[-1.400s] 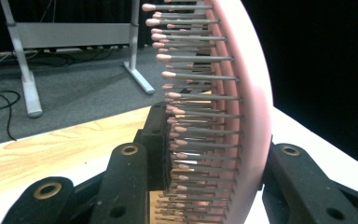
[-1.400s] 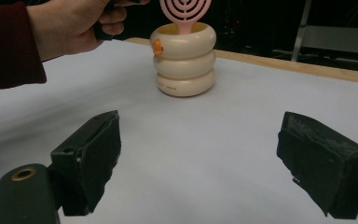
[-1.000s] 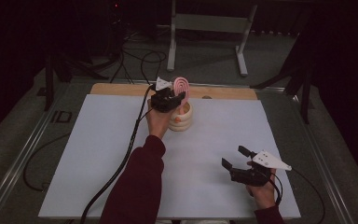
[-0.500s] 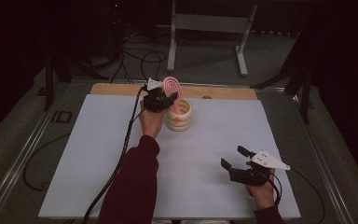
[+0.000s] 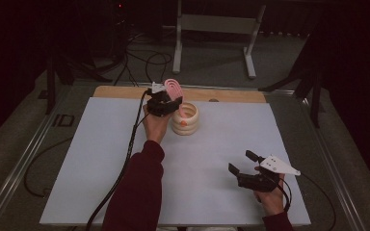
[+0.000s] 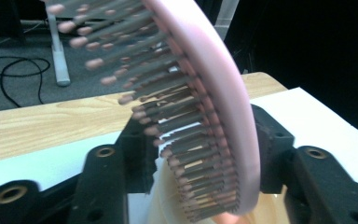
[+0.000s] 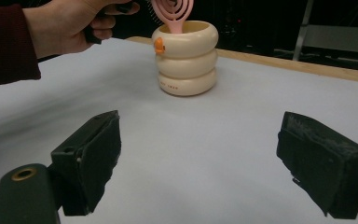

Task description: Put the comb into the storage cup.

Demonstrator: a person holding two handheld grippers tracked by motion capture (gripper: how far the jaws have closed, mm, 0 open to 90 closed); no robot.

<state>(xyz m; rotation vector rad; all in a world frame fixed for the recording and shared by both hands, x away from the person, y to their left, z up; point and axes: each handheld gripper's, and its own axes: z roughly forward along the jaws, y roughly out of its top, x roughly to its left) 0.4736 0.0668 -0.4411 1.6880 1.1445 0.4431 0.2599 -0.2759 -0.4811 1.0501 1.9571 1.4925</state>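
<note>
My table point(image 5: 101, 159) wears a white sheet, with a strip of bare light wood point(image 5: 231, 95) along its far edge; metal rails point(image 5: 24, 159) run down both sides; beyond lies grey carpet point(image 5: 212, 53), where black cables point(image 5: 144, 60) loop at far left and a pale metal stand point(image 5: 212, 29) rests on two feet; the room behind is dark, its walls lost in shadow.

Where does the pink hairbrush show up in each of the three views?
High view: pink hairbrush at upper centre, standing in the cream holder, beside the left tool.
Left gripper view: the brush close up in the centre, bristles facing left, between that tool's jaws.
Right gripper view: its head at the top edge, sticking up out of the holder.
Shared landmark: the cream holder.
</note>
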